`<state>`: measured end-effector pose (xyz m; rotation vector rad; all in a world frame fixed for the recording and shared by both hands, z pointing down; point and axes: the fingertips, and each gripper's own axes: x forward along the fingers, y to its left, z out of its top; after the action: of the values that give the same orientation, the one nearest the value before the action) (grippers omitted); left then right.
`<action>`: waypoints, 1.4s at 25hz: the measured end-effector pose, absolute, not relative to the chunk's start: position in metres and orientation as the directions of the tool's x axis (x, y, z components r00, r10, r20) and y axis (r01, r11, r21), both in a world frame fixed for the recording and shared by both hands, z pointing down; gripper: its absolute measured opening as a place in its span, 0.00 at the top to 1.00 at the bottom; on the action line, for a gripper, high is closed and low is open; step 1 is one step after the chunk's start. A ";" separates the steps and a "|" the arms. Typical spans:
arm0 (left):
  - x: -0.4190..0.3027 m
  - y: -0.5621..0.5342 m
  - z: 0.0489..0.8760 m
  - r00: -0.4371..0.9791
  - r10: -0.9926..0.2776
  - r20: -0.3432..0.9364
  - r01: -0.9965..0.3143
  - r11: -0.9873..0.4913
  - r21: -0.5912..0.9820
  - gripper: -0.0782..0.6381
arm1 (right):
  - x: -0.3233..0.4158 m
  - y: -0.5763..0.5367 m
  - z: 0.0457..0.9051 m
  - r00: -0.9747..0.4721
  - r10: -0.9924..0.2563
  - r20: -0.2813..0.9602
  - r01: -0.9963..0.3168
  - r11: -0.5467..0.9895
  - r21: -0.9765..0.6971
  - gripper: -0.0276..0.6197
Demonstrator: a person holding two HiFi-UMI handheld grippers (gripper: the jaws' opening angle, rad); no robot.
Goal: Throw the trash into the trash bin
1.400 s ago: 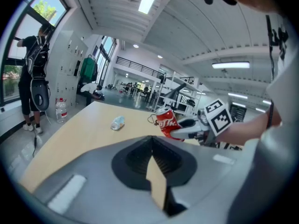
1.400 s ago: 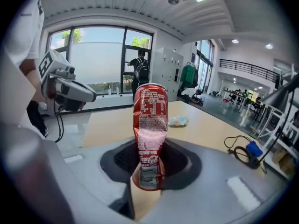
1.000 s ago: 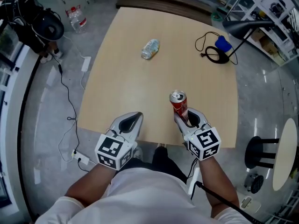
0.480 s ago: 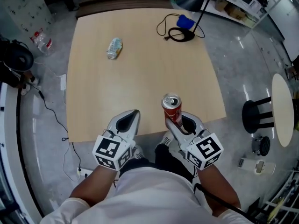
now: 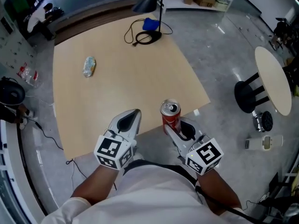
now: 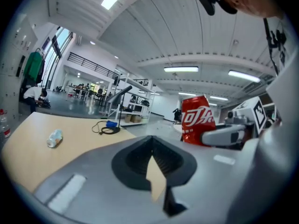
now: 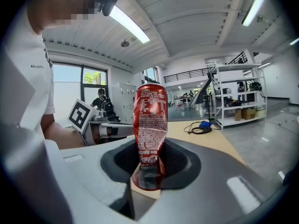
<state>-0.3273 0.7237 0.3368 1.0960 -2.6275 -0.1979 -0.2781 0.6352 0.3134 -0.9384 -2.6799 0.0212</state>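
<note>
- Pinching a red soda can (image 7: 150,120) in the right gripper (image 7: 148,171), clamped hard on the dented lower half, can upright with its opened top facing up.
- Holding that can right at the near edge of the table (image 5: 126,87), toward the table's near right corner.
- Carrying nothing in the left gripper (image 5: 132,117): pressed together, with only a thin sliver of tabletop showing through the slit.
- Reaching just over the table's near edge with that left one, close beside the can and roughly level with it.
- Further up the table, toward its far left part: a crushed clear bottle (image 5: 89,66) lying on its side, well apart from both grippers.
- At the table's far edge: a coiled black cable (image 5: 140,37) and a small blue item (image 5: 150,24), possibly a charger, too small to tell.
- Right beside those, rising from the table's far edge: a black lamp (image 5: 150,0).
- Off the table's right side, on the grey floor: a round pale top on a black base (image 5: 273,80).
</note>
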 end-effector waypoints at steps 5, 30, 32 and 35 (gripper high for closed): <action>-0.307 0.659 0.331 -0.589 -0.785 0.192 -0.751 0.620 0.228 0.88 | -0.244 0.570 0.303 -0.817 0.520 0.247 0.510 0.853 -0.111 0.79; -0.110 0.351 0.336 -0.061 -0.983 0.172 -0.979 0.092 0.182 0.88 | -0.001 0.296 0.306 -0.977 -0.105 0.187 -0.124 0.988 -0.092 0.79; -0.093 0.337 0.338 -0.014 -0.983 0.183 -0.984 0.047 0.174 0.88 | 0.019 0.283 0.305 -0.971 -0.153 0.182 -0.171 0.981 -0.087 0.79; -0.074 0.321 0.338 0.048 -0.980 0.192 -0.985 -0.014 0.172 0.88 | 0.039 0.272 0.308 -0.960 -0.212 0.182 -0.233 0.967 -0.100 0.79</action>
<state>-0.0744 0.3215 0.3384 2.0693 -2.0052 0.0266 0.0392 0.2717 0.3078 0.3356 -2.9469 0.1804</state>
